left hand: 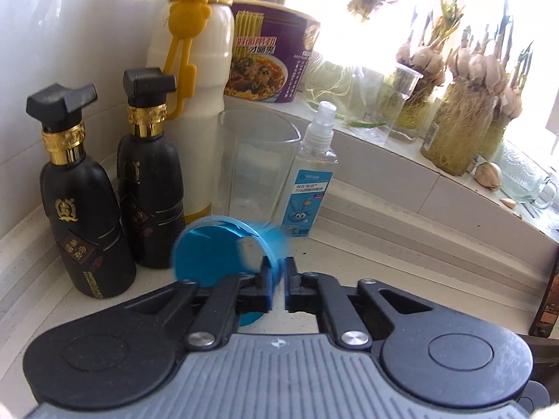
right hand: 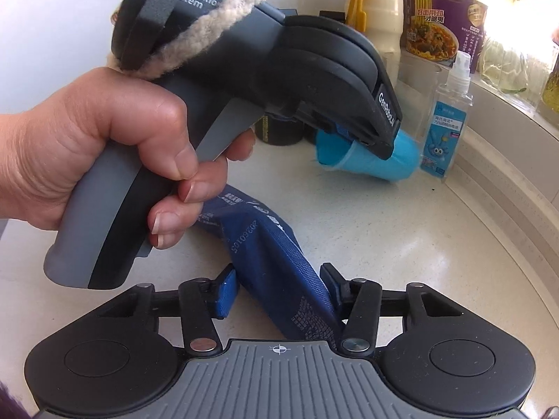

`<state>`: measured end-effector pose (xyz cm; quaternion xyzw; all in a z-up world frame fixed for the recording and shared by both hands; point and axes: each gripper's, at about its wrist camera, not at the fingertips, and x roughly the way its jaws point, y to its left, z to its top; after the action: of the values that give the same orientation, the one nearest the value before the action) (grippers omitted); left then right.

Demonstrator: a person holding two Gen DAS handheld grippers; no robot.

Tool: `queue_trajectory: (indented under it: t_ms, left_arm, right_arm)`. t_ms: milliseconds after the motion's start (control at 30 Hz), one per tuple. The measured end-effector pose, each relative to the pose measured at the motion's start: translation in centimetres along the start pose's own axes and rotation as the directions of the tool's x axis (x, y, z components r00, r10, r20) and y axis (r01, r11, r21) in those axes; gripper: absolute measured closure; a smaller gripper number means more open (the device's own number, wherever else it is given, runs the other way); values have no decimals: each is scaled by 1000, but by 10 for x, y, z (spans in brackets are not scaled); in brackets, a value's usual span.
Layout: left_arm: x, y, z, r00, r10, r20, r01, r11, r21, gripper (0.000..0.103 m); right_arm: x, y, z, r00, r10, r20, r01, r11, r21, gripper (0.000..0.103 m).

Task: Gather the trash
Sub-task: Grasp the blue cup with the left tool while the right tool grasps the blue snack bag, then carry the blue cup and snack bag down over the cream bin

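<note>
My left gripper (left hand: 278,281) is shut on the rim of a blue paper cup (left hand: 216,251), which is tipped on its side just above the white counter. The cup (right hand: 380,162) also shows in the right wrist view, under the left gripper's body (right hand: 314,70). A dark blue snack wrapper (right hand: 279,272) lies on the counter (right hand: 401,244) between the fingers of my right gripper (right hand: 279,293). The right jaws stand wide apart around the wrapper; the right finger touches it, the left does not.
Two black bottles (left hand: 87,209), a white bottle with yellow strap (left hand: 190,104), a clear glass (left hand: 255,164) and a small spray bottle (left hand: 312,174) stand against the wall. A noodle cup (left hand: 272,56) and garlic jars (left hand: 461,118) sit on the sill.
</note>
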<state>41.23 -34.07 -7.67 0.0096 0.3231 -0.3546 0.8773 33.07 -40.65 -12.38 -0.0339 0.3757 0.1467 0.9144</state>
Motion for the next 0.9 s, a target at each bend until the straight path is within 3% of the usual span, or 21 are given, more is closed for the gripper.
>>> queue_trajectory:
  t_ms: [200,900]
  left_arm:
    - [-21,-1,2,1000,2,26,-2,1000,-1,100]
    - [-122,19,-21,994,61,90,-62,998,-1,100]
  right_arm:
    - [-11,8,2,1000,9,2,-9,1000,-2,71]
    - [-55,53,-8,999,-42,11,43,999,-32,72]
